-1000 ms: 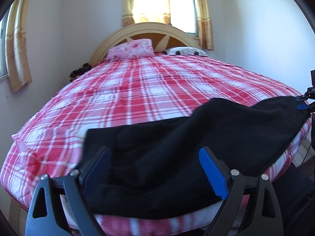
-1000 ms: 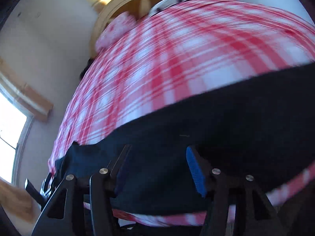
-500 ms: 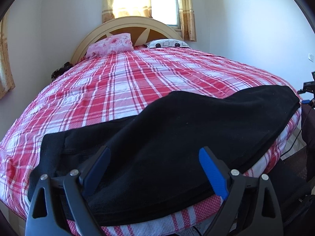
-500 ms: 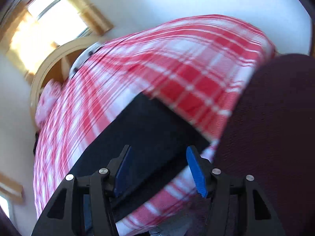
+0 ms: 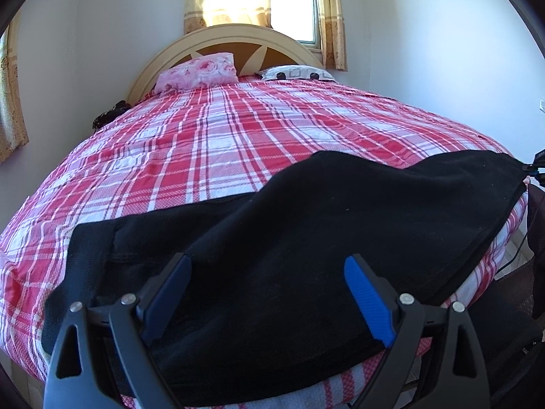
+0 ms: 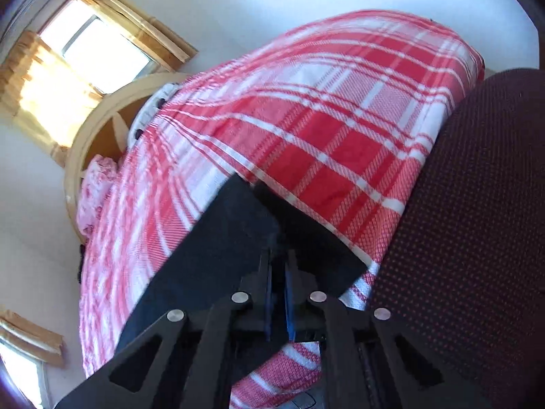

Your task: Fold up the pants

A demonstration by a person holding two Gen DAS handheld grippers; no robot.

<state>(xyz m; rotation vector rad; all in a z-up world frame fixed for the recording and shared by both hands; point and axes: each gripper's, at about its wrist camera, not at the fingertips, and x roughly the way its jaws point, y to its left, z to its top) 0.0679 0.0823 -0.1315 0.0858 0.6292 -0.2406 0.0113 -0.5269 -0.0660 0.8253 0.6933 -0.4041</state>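
- The right gripper (image 6: 277, 272) has just been closing, and its jaws now pinch an end corner of the black pants (image 6: 218, 248) at the bed's near edge.
- The left gripper (image 5: 267, 293) hangs spread over the other end of the pants, with cloth under its jaws but not pressed.
- The pants lie lengthwise along the near edge of the bed (image 5: 218, 143), on the red plaid sheet.
- They look soft, limp and light; they would sag, so corners and hems seem the best holds.
- Both grippers tilt downward, and the right one appears rolled sideways.
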